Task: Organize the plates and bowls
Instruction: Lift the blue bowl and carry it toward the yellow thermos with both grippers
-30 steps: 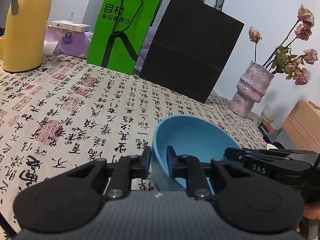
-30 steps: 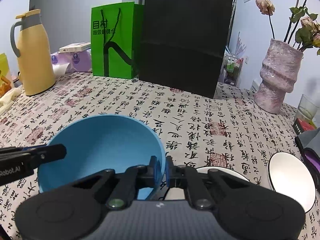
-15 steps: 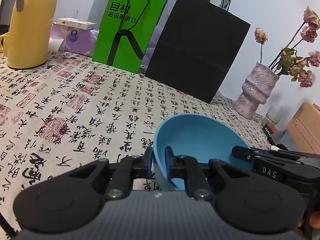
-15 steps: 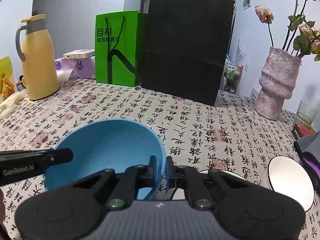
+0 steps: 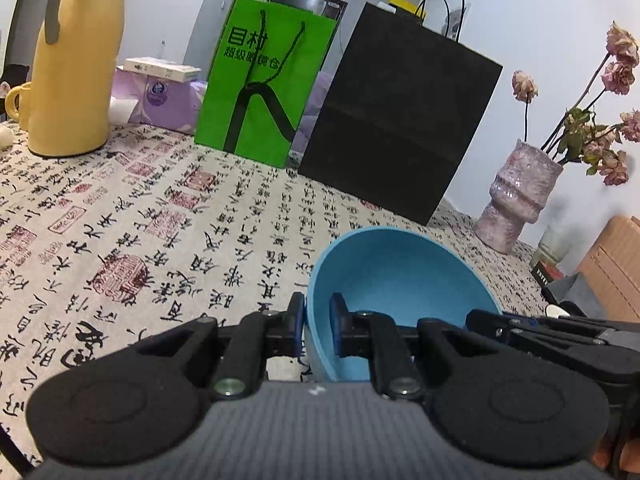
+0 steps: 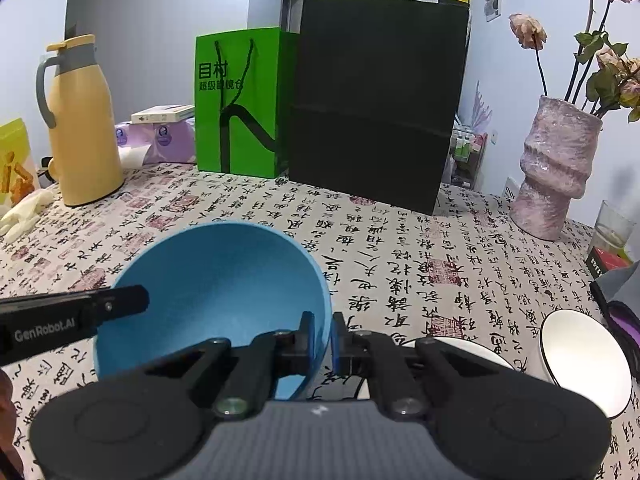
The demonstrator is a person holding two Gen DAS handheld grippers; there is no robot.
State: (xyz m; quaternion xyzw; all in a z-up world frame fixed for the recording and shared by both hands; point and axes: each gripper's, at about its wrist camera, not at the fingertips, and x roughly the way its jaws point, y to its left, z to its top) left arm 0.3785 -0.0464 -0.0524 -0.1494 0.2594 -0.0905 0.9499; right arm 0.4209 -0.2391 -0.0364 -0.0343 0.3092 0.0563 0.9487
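We see the blue bowl point(image 5: 394, 276) raised over the patterned surface point(image 5: 168, 216), gripped from both sides: our left gripper point(image 5: 316, 326) and right gripper point(image 6: 320, 338) each have jaws clenched on its rim. White bowls point(image 6: 584, 356) sit at right.

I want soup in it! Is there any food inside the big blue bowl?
No, the round blue bowl shows only its bare, smooth blue inside, with nothing lying in it.
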